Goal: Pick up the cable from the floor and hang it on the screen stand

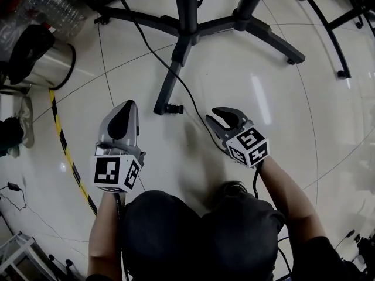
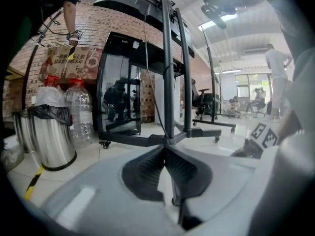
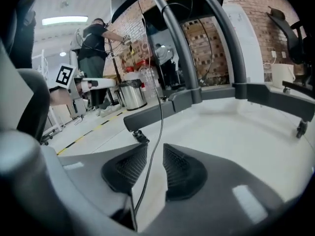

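Right hand-held gripper (image 3: 155, 149) is narrowly open, the cable (image 3: 160, 102) running loose between its jaws and rising beside the screen stand (image 3: 182, 48). Left hand-held gripper (image 2: 165, 150) has its jaws together. A black bag lines the steel bin (image 2: 49, 136). Only the head view shows the cable trailing across the floor (image 1: 234, 69).

You have a steel bin (image 1: 47, 69) with a black liner standing at the floor's far left corner, clear bottles (image 1: 55, 4) just behind it, and yellow-black tape (image 1: 67, 152) running along the floor's left edge
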`<state>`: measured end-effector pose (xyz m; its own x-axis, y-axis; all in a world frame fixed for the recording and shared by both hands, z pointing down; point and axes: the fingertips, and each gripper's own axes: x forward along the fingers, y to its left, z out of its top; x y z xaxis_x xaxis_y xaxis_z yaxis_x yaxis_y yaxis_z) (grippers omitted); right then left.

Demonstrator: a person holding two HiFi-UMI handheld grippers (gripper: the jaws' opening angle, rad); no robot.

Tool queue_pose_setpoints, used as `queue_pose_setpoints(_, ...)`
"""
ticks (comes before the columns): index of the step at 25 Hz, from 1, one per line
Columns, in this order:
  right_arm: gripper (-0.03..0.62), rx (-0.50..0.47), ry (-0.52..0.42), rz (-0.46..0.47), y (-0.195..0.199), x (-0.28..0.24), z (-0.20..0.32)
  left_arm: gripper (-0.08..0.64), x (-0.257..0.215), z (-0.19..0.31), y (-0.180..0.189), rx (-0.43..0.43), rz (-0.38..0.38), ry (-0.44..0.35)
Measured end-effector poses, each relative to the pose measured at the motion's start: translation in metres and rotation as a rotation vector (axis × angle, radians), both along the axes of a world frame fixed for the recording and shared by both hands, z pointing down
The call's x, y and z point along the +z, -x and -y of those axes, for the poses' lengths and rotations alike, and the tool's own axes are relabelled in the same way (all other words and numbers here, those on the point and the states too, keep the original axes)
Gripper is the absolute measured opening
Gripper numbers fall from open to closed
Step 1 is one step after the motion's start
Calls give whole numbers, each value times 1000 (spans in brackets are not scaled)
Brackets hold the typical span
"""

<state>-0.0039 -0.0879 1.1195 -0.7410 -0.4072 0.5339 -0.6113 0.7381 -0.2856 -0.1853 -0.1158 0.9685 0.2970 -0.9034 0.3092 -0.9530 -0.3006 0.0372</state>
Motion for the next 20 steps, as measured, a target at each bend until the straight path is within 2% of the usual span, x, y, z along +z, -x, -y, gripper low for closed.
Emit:
queue_pose_setpoints(3, 142, -65, 76, -66, 7, 35, -16, 6, 4, -3, 0, 16, 8, 1)
queue_pose_setpoints(7, 158, -133, 171, -128, 10, 67, -39, 6, 5, -3, 5, 5, 24, 16)
queue_pose_setpoints(12, 156, -174, 213, -203, 9, 88, -55, 6, 8, -1, 4, 6, 42, 31)
queue_pose_setpoints(15, 117, -191, 193, -234, 10, 89, -56, 6, 11, 0, 2, 19, 57, 40)
queue_pose_setpoints(17, 66, -181, 176, -241, 8, 88, -54, 6, 13, 1, 2, 23, 59, 36)
queue_pose_setpoints(20, 48, -160, 189, -217, 9, 86, -52, 6, 10, 2, 2, 20, 57, 25)
